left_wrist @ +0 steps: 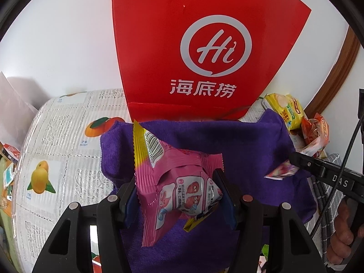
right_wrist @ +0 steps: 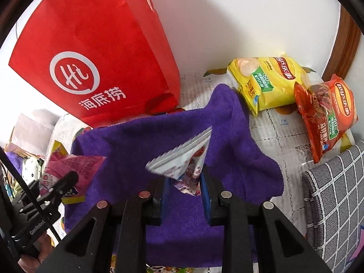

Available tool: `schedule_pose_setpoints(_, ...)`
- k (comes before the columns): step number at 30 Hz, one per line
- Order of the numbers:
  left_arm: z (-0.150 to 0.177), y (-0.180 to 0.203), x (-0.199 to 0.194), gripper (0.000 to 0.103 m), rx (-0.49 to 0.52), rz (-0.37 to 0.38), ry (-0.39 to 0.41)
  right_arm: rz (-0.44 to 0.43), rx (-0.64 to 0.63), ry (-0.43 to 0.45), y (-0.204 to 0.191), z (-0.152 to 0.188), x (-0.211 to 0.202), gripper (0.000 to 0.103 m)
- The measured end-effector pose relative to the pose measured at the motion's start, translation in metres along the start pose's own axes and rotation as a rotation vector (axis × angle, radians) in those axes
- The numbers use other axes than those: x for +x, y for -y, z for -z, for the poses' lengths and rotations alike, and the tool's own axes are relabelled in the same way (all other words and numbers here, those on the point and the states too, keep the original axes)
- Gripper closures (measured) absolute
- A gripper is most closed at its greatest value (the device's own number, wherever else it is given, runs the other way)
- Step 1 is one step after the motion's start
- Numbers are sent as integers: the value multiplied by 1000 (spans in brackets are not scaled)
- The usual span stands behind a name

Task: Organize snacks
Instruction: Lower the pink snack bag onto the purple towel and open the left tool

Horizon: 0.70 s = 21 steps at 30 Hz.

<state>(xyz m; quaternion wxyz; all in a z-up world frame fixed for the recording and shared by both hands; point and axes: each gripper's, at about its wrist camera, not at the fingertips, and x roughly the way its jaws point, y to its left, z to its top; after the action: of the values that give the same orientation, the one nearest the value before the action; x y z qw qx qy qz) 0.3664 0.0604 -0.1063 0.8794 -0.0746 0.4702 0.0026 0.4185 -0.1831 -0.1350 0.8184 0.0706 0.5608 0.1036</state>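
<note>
— While both packets are held off the purple cloth [right_wrist: 182, 216], where exactly is each one gripped?

— The pink snack packet [left_wrist: 179, 182] is clamped between the fingers of the left gripper [left_wrist: 179, 195], pinched across its middle, with its yellow sealed end raised and a loose flap left hanging below. The small white snack packet [right_wrist: 182, 163] is clamped low down by the right gripper [right_wrist: 184, 193], so that its crimped edge stands up and forward. Both are held above the cloth, in front of the red paper bag [left_wrist: 193, 45].

— How should the step be carried out well?

— It is judged that the packets are meant for the red bag, though its opening is not shown in either view, so this cannot be confirmed. If so, each packet should be lifted clear of the bag's rim before being released, and one should be lowered at a time so the grippers are kept apart. The pink packet's dangling flap could be caught on the paper edge.

— And what else is left?

— A yellow chip bag [right_wrist: 266, 82] and an orange chip bag [right_wrist: 325, 113] are seen lying by the wall on the patterned tablecloth [left_wrist: 59, 141], well apart from both grippers.
</note>
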Motion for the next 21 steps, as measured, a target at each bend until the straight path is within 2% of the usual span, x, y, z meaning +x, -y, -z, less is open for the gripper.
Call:
schedule_pose_setpoints(6, 1, -1, 2, 44, -8, -5, -7, -9, -22, 44, -8, 0, -17, 56)
schedule_pose_setpoints(21, 5, 6, 9, 43, 12, -20, -34, -45, -11, 49, -10, 0, -31, 54)
